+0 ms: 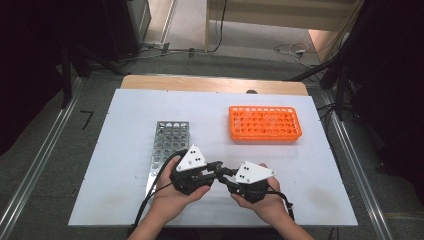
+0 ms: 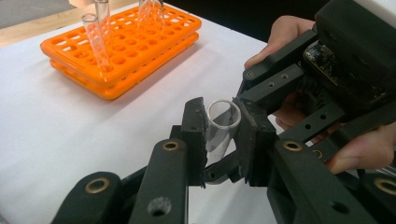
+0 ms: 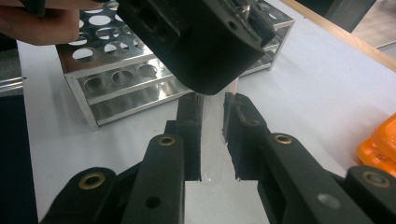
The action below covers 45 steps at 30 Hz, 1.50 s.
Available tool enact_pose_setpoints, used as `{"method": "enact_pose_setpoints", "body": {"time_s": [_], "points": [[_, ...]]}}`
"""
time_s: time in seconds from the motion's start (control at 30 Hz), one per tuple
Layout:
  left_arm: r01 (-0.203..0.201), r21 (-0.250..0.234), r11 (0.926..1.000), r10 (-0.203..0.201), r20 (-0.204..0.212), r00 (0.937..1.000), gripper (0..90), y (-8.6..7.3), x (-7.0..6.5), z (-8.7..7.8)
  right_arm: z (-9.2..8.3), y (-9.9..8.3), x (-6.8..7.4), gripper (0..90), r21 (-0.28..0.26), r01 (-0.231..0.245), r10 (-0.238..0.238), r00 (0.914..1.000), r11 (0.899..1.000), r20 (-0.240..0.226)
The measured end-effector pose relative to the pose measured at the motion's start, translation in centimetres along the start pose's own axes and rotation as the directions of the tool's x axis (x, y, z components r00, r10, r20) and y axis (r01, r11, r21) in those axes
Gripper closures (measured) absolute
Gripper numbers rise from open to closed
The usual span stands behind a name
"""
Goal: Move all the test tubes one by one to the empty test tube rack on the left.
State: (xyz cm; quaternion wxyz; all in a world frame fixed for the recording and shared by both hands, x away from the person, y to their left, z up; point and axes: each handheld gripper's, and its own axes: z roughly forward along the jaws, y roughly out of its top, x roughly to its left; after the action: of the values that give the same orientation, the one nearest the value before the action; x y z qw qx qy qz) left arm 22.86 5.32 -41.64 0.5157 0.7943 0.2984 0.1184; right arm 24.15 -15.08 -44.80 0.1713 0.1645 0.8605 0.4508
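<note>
Both grippers meet just in front of the near end of the metal rack (image 1: pixel 167 147), above the white table (image 1: pixel 125 200). A clear glass test tube (image 2: pixel 220 128) is held between them. The left gripper (image 2: pixel 219 140) is clamped on the tube near its open mouth, pads pressing either side. The right gripper (image 3: pixel 212 135) is clenched on the same tube lower down its length, the rounded bottom showing between its jaws. The tube thus sits in a two-handed hold beside the metal rack, well apart from the orange rack (image 1: pixel 265 123), which stands beyond and to the right of the metal rack and carries a few tubes (image 2: pixel 95 35). Judged to be a handover between the two hands. Risks: with both grips tight, any slight twist or pull between the hands would bend the glass and could crack it; if one releases before the other is seated square, the smooth tube could slip and drop to the table.
</note>
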Motion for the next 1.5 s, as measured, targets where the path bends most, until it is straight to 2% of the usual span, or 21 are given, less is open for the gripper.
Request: {"method": "enact_pose_setpoints", "body": {"time_s": [0.53, 0.63, 0.9, 0.97, 1.07, 1.13, 1.17, 1.2, 1.3, 1.4, 1.47, 1.5], "points": [[-0.013, -0.022, 0.9997, 0.013, -0.016, 0.9998, 75.0, 0.0, 0.1, -0.2, 0.0, -0.2, -0.4, 71.8, -0.022, -0.033, 0.033, 0.9993, 0.999, -0.016], [-0.004, -0.032, 0.9995, 0.003, -0.028, 0.9996, 75.0, 0.1, 0.3, -0.4, -0.1, -0.3, -0.6, 65.1, -0.028, -0.043, 0.042, 0.9989, 0.999, -0.021], [0.028, -0.064, 0.9975, -0.032, -0.062, 0.9976, 75.0, 0.3, 1.5, -1.5, -1.0, -0.9, -1.9, 34.3, -0.077, -0.127, 0.122, 0.9903, 0.989, -0.067], [0.030, -0.067, 0.9973, -0.035, -0.070, 0.9970, 75.0, 0.4, 1.8, -1.7, -1.3, -1.1, -2.3, 25.0, -0.089, -0.145, 0.142, 0.9893, 0.985, -0.034], [0.030, -0.068, 0.9972, -0.035, -0.081, 0.9961, 75.0, 0.4, 2.2, -2.0, -1.9, -1.5, -3.0, 13.0, -0.095, -0.180, 0.179, 0.9837, 0.979, -0.018], [0.036, -0.072, 0.9967, -0.043, -0.091, 0.9949, 75.0, 0.4, 2.5, -2.3, -2.4, -1.8, -3.6, 4.2, -0.101, -0.203, 0.202, 0.9791, 0.974, -0.023], [0.041, -0.075, 0.9963, -0.048, -0.097, 0.9942, 75.0, 0.4, 2.7, -2.4, -2.4, -1.8, -3.6, 4.2, -0.101, -0.203, 0.202, 0.9791, 0.974, -0.023], [0.046, -0.082, 0.9956, -0.055, -0.105, 0.9930, 75.0, 0.4, 2.9, -2.6, -2.7, -2.0, -3.9, 0.1, -0.097, -0.213, 0.212, 0.9772, 0.972, -0.019], [0.047, -0.088, 0.9950, -0.057, -0.126, 0.9904, 75.0, 0.4, 3.6, -3.1, -4.1, -3.2, -5.2, 0.0, -0.107, -0.235, 0.236, 0.9718, 0.966, -0.009], [0.053, -0.100, 0.9936, -0.067, -0.143, 0.9874, 75.0, 0.5, 4.2, -3.6, -4.8, -3.6, -5.8, 0.0, -0.110, -0.244, 0.247, 0.9690, 0.964, 0.012], [0.057, -0.103, 0.9930, -0.073, -0.154, 0.9854, 75.0, 0.5, 4.7, -3.9, -5.5, -4.1, -6.4, 0.0, -0.118, -0.260, 0.265, 0.9637, 0.958, 0.032], [0.062, -0.107, 0.9923, -0.078, -0.156, 0.9847, 75.0, 0.5, 4.9, -4.0, -6.2, -4.5, -7.1, 0.0, -0.127, -0.275, 0.282, 0.9581, 0.953, 0.048]]}}
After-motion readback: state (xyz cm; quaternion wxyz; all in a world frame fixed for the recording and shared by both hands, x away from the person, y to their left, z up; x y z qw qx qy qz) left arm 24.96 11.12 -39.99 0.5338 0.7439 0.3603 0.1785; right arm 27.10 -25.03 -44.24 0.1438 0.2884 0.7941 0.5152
